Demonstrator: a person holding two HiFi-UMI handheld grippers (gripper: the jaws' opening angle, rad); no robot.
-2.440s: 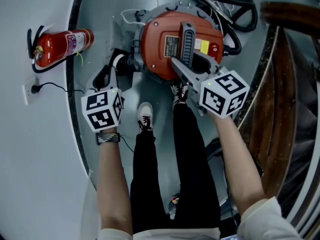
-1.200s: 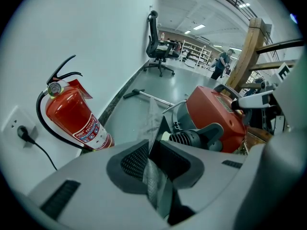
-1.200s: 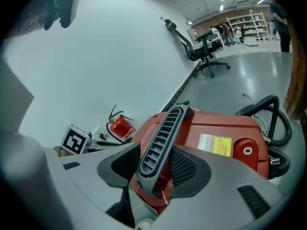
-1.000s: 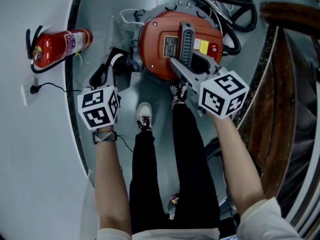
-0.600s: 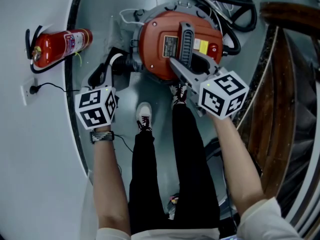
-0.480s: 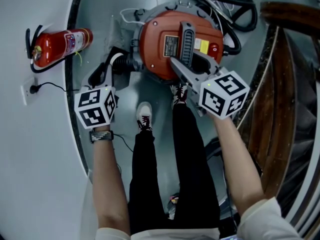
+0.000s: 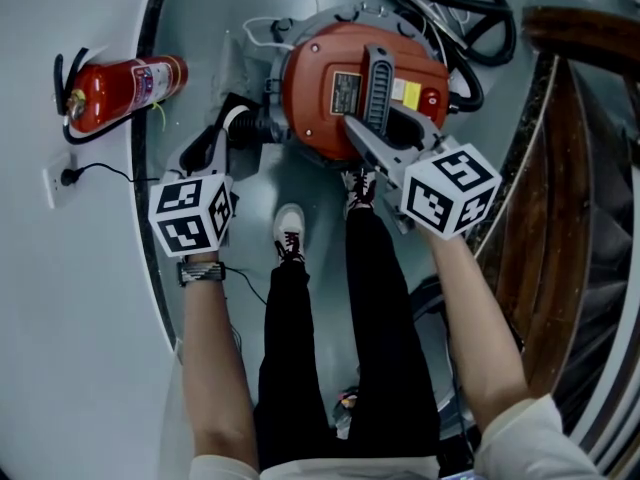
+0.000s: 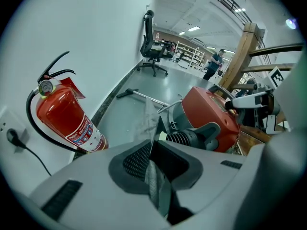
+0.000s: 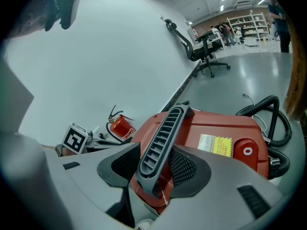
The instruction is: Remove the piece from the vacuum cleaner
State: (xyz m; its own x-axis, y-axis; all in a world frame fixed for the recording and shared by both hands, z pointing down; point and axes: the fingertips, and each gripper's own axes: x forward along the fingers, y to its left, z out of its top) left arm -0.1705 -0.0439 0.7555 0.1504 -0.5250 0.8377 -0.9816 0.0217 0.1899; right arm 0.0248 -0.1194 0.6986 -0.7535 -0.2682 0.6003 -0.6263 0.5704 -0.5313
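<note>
Right gripper [image 9: 154, 170] clamps the red vacuum cleaner [image 9: 218, 127] by its ribbed handle [image 9: 163, 137].

Red vacuum cleaner [image 7: 310, 98], black piece [image 7: 248, 125] attached

The vacuum cleaner [image 7: 362, 88] stands on the floor [image 7: 200, 28] just ahead of the person's feet, its handle [image 7: 378, 73] on top. The right gripper [image 7: 362, 133] reaches over that top, jaws either side of the handle. A hose piece [image 7: 250, 126] juts from the vacuum cleaner's left side, with the left gripper [image 7: 216, 146] just beside it. Farther left, a fire extinguisher [image 7: 120, 93] stands against the wall, with a socket [image 7: 62, 176] near it.
</note>
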